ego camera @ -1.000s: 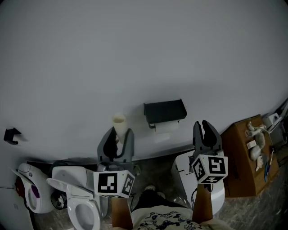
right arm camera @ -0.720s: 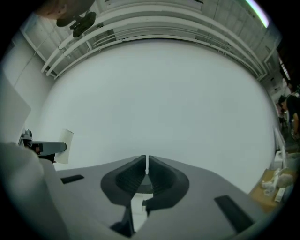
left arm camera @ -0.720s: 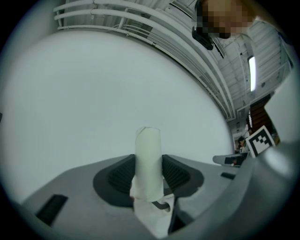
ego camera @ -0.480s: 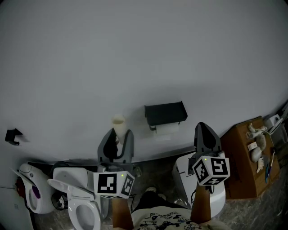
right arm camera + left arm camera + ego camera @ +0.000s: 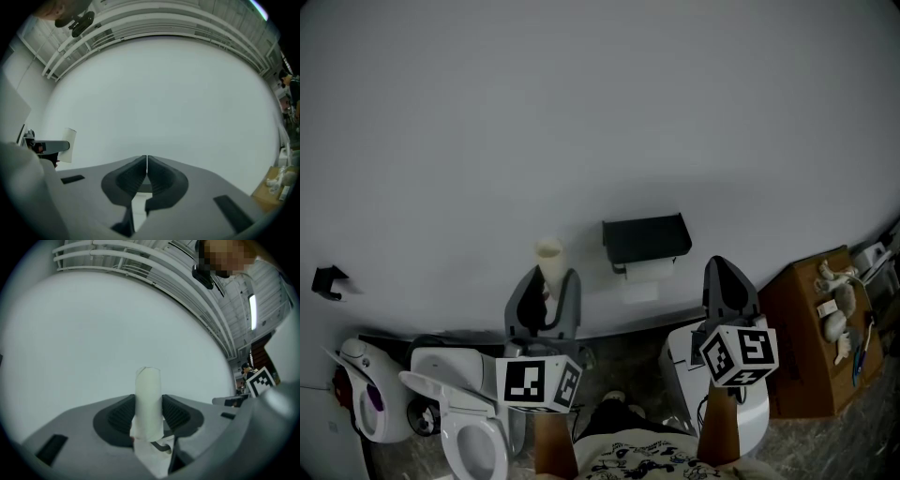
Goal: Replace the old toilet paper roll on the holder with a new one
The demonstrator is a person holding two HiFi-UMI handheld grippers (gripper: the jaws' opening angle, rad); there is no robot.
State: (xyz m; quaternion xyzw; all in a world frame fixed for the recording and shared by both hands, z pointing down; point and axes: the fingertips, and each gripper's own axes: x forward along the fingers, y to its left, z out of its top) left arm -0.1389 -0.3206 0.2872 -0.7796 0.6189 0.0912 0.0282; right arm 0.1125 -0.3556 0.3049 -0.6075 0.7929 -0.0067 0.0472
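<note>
A black toilet paper holder [image 5: 645, 239] hangs on the pale wall, with a white roll [image 5: 649, 271] under its lid and a sheet hanging down. My left gripper [image 5: 546, 283] is shut on a thin pale tube [image 5: 548, 261] that stands upright between its pads, left of the holder. In the left gripper view the tube [image 5: 148, 401] sits between both pads of that gripper [image 5: 148, 417], with a scrap of paper trailing below. My right gripper [image 5: 728, 274] is level, right of the holder and below it, shut and empty [image 5: 147, 165]. The tube [image 5: 68, 145] also shows at the far left of the right gripper view.
A white toilet [image 5: 471, 417] with its lid up stands at lower left, beside a white and purple appliance [image 5: 364, 403]. A white container [image 5: 682, 354] stands under the right gripper. A brown box [image 5: 806, 328] with small items on top is at the right. A black bracket [image 5: 326, 280] is on the wall.
The right gripper's jaws have gone from slightly apart to fully together with nothing between them. The left gripper and the tube have stayed still.
</note>
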